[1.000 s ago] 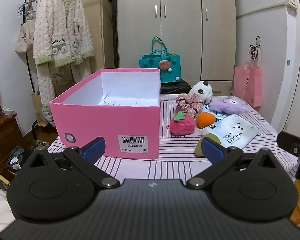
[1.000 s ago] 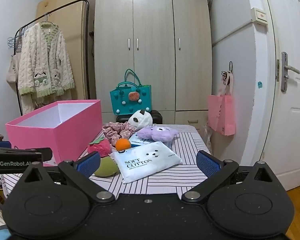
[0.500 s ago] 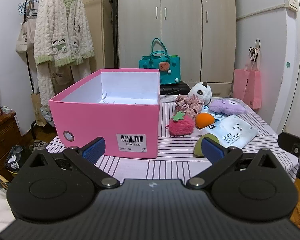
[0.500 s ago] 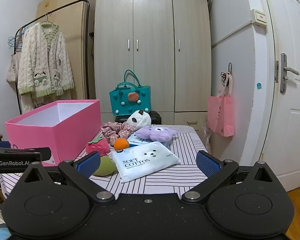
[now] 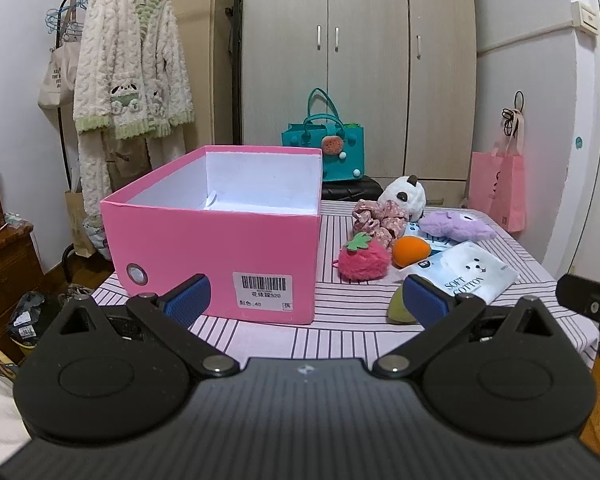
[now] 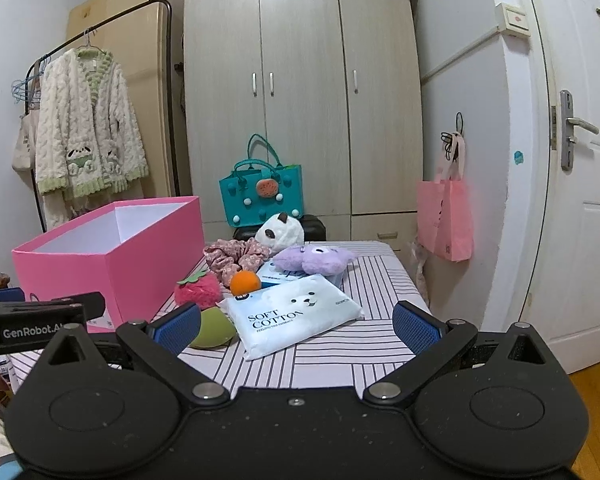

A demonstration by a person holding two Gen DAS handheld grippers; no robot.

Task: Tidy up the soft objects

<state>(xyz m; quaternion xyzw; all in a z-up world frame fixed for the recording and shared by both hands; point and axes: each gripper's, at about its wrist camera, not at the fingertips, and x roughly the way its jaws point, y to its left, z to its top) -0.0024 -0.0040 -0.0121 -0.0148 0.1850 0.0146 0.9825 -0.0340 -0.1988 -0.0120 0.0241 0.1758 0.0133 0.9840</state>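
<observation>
pink box (image 5: 220, 248): matt card | strawberry toy (image 5: 363, 261): fuzzy plush | tablecloth (image 6: 340, 356): striped cloth

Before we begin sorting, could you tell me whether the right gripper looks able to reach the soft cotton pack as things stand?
Probably yes: the right gripper is open, and the soft cotton pack lies just ahead, uncovered.

A striped desk (image 5: 340, 332) carries a pink box (image 5: 220, 264) at left; right of it lie a strawberry plush (image 5: 364, 262), green sponge (image 5: 400, 308), tissue pack (image 5: 468, 276), scrunchie (image 5: 374, 216) and purple plush (image 5: 456, 226).
</observation>
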